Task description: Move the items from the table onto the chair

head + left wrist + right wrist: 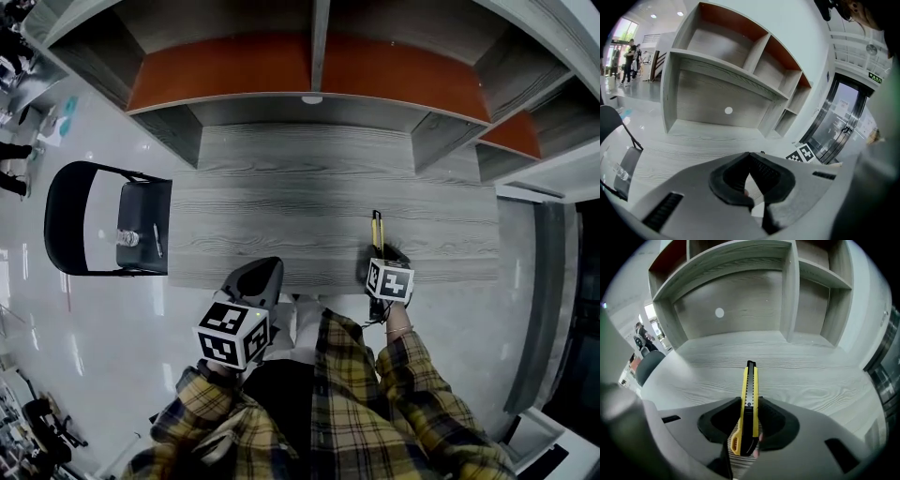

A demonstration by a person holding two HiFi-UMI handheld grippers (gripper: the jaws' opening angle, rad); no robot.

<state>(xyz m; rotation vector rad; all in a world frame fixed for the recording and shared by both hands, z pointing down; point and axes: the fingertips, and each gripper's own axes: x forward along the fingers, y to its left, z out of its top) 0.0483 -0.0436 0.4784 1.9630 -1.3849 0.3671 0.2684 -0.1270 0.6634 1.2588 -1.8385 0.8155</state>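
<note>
A yellow-and-black utility knife lies on the grey wood table near its front edge, right of centre, also seen as the knife in the head view. My right gripper points steeply down over it, and its pads close against the knife's handle on both sides. My left gripper hovers at the table's front edge, left of centre. It is shut with nothing between its fingers. The black chair stands off the table's left end.
On the chair's seat lie a small clear bottle and a pen. A grey shelving unit with orange-brown panels rises behind the table. People stand far off on the shiny floor. A glass door is at the right.
</note>
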